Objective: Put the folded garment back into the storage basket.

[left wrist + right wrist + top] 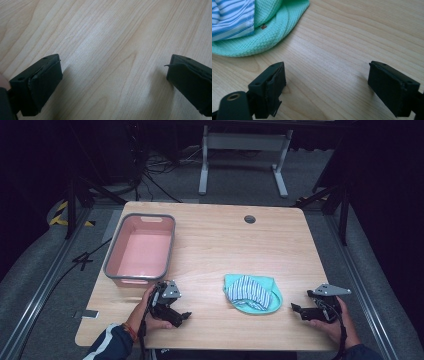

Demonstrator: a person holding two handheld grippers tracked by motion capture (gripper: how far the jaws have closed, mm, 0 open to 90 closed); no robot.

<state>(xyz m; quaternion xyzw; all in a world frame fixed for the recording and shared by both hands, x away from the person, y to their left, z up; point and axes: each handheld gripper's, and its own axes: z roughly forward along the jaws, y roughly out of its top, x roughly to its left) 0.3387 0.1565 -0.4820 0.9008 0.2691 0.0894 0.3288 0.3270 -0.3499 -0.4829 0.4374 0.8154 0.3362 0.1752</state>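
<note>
A mint green knitted cloth (256,302) lies on the wooden table (215,245) with a blue-and-white striped cloth (249,291) bundled on top of it. My right gripper (298,310) rests near the table's front right, a short way right of the cloths, jaws wide apart and empty. In the right gripper view the green cloth (269,35) and the striped cloth (232,20) lie ahead at the upper left, and the gripper (327,82) is open over bare wood. My left gripper (182,316) sits at the front left, below the pink tub; its jaws (112,82) stand open over bare wood.
A pink tub with a grey rim (172,240) stands empty at the table's left. A round cable hole (249,219) sits near the far edge. Beyond the table stand a white frame (245,155) and loose cables on the grey floor.
</note>
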